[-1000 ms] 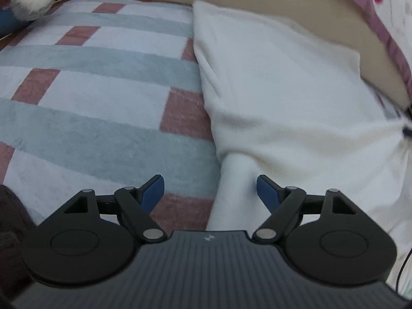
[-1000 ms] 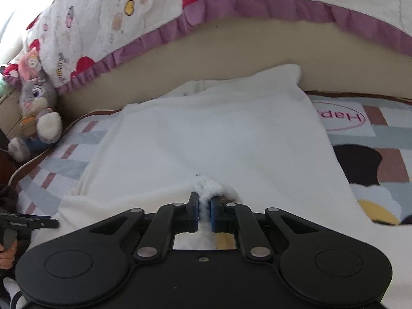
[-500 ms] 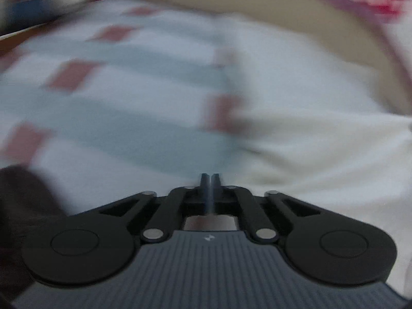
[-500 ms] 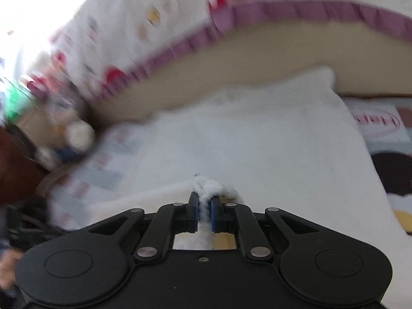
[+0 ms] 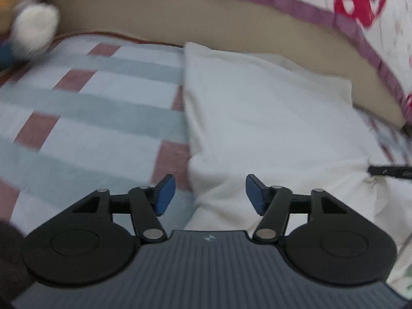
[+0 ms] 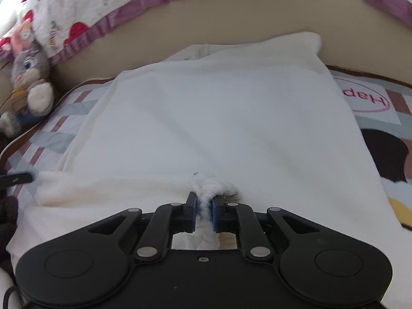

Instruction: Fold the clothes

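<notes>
A white garment (image 5: 270, 118) lies spread flat on a patterned mat, its far edge against a beige bed side. My left gripper (image 5: 210, 193) hovers over the garment's near left corner. Its jaws are opening, the cloth's edge lies below the gap, and the blue pads (image 5: 166, 193) touch nothing. My right gripper (image 6: 204, 206) is shut on a bunched bit of the near hem of the white garment (image 6: 219, 118); its jaws are starting to ease open with the cloth still pinched. The right gripper's black tip (image 5: 388, 171) shows at the garment's right corner in the left wrist view.
The striped and checked mat (image 5: 90, 118) stretches left of the garment. A plush rabbit (image 6: 31, 77) sits at the far left against the beige bed side (image 5: 206, 20). A quilt with a purple frill (image 6: 90, 25) hangs above. A dark shape (image 5: 10, 257) fills the near left corner.
My left gripper snapped shut on nothing, then reopened while swinging about at the garment's left edge. The right gripper kept its pinch on the hem and sank a little.
</notes>
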`<action>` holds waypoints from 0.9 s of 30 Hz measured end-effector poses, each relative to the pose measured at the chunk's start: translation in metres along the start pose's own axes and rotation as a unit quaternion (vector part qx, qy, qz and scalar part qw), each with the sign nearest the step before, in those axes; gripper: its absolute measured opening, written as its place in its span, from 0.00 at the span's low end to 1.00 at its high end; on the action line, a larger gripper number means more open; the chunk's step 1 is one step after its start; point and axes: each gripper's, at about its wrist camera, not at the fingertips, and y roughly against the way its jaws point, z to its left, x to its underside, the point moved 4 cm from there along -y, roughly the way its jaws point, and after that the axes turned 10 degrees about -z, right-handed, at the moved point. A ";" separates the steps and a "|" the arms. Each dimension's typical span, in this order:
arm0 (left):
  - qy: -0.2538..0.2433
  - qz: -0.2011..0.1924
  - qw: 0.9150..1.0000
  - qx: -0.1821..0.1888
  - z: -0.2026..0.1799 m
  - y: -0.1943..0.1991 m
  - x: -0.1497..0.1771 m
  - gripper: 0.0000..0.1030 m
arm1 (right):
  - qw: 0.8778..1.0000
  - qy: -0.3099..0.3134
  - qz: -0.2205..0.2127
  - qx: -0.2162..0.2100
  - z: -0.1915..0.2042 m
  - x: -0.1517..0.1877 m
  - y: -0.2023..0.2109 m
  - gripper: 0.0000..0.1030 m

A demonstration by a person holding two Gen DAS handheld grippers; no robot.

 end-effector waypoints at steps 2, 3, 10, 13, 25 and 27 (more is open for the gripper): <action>-0.005 0.008 1.000 -0.012 -0.005 -0.013 0.001 0.58 | 1.000 0.002 0.001 -0.011 0.003 -0.002 0.002 0.13; 0.000 0.013 1.000 -0.018 -0.003 -0.016 0.002 0.42 | 1.000 0.002 0.001 -0.017 0.005 -0.004 0.003 0.13; 0.029 0.021 0.997 -0.071 0.022 -0.023 -0.004 0.14 | 0.997 0.016 -0.008 -0.080 0.025 -0.020 0.009 0.12; 0.060 0.009 0.995 -0.079 0.040 -0.021 -0.006 0.14 | 0.994 0.045 -0.019 -0.094 0.041 -0.031 0.008 0.11; 0.020 0.050 0.998 -0.016 0.056 0.034 0.009 0.67 | 0.996 0.059 0.024 0.069 0.025 -0.030 -0.031 0.47; -0.004 0.067 0.998 0.004 0.051 0.050 0.018 0.73 | 0.995 0.054 0.021 0.086 0.022 -0.029 -0.018 0.47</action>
